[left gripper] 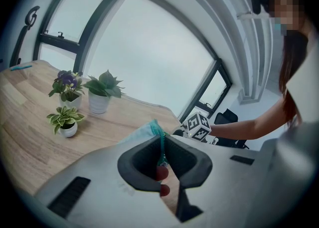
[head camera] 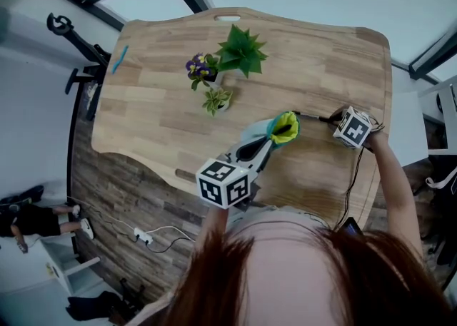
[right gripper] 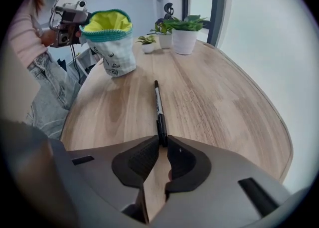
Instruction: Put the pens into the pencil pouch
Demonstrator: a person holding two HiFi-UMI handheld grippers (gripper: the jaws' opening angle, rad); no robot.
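**Black slim pen [right gripper: 158, 105] gripped on the table, pouch held open**

The pen lies flat on the light wooden table [right gripper: 214, 97], its tip pointing to 12 o'clock in the right gripper view. The right hand-held gripper [right gripper: 162, 142] has its jaws closed on the pen's dark near end. At 11 o'clock from the pen, well apart from it, is the white printed fabric pouch with a teal rim and yellow-green lining [right gripper: 115, 52], mouth open upward. The left hand-held gripper [left gripper: 162, 144] is clamped on that teal rim. Three small potted plants [head camera: 221, 68] stand at 11 o'clock from the pouch in the head view.
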